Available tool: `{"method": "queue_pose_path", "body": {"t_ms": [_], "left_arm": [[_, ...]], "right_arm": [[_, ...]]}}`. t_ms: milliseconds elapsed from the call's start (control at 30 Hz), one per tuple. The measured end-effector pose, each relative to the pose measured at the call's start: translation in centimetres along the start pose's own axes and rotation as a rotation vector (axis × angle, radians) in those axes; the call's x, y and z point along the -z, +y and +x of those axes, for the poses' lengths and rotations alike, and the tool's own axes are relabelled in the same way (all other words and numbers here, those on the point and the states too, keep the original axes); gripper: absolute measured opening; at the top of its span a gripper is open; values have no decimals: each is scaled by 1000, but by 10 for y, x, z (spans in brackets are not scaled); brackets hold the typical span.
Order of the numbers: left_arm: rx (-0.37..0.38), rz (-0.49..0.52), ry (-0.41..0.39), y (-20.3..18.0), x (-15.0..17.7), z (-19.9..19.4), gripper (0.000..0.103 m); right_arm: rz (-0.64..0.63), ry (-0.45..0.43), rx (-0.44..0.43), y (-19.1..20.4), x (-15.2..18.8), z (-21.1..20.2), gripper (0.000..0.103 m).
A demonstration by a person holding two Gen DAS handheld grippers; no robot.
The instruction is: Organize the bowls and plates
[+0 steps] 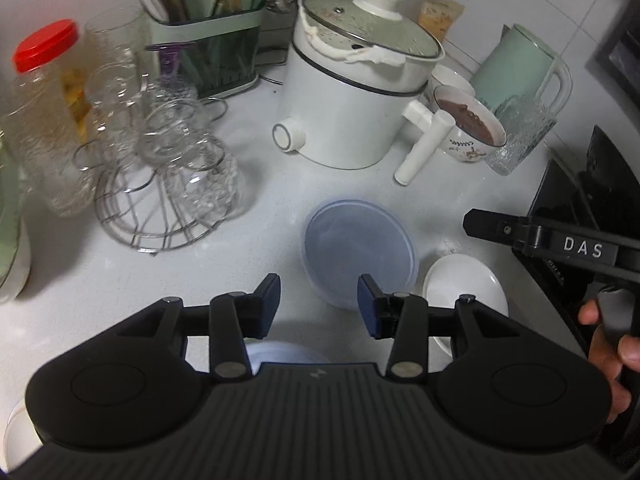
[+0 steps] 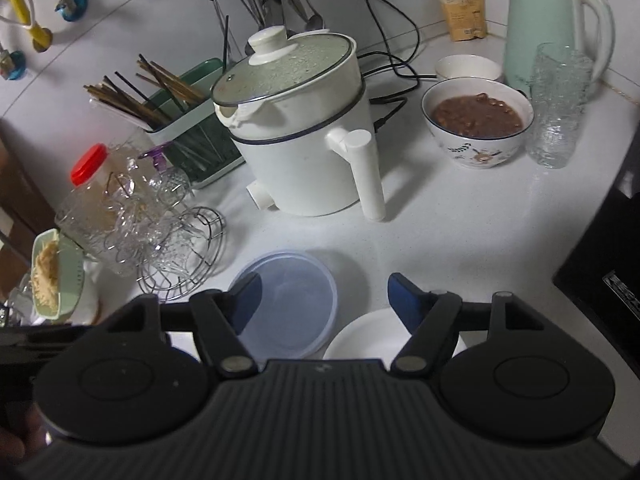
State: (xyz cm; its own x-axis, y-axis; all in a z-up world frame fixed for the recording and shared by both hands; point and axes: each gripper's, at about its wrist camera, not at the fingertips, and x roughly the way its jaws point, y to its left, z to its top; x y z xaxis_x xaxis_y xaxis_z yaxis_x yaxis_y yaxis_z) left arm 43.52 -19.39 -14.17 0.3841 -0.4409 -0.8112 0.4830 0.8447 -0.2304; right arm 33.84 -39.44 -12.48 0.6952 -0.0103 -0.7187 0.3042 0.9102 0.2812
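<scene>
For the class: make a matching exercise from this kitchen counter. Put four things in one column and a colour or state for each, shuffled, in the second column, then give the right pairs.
Things:
1. Jar lid
2. Kettle
3. Patterned bowl
4. Plastic container

Colour or state:
A. Pale green
B. Holds brown food
C. Red
D. Translucent blue, covered by its lid

Pairs: 1-C, 2-A, 3-B, 4-D
</scene>
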Motion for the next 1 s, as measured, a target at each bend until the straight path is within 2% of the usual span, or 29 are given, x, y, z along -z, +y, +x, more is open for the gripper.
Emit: {"method": "queue_pose_path", "body": {"t_ms": [267, 333, 433, 533, 667, 900, 1000], "left_arm": [[74, -44, 54, 0, -17, 42, 49], [62, -49, 65, -1, -20, 52, 49], [41, -54, 80, 1, -23, 66, 49], [26, -67, 109, 5, -24, 79, 48], [31, -99, 133, 14, -24, 89, 47], [24, -136, 159, 22, -24, 100, 22], [26, -132, 145, 21, -25, 97, 18]], "right_arm": [[72, 79, -66, -26, -4, 35, 71], [75, 91, -89, -27, -4, 42, 70], [72, 110, -98, -25, -4, 54, 62], [47, 127, -102, -18, -5, 69, 58], [29, 148, -86, -12, -4, 84, 50], [2, 180, -93, -3, 0, 101, 36], [-3, 180, -69, 0, 2, 103, 28]]}}
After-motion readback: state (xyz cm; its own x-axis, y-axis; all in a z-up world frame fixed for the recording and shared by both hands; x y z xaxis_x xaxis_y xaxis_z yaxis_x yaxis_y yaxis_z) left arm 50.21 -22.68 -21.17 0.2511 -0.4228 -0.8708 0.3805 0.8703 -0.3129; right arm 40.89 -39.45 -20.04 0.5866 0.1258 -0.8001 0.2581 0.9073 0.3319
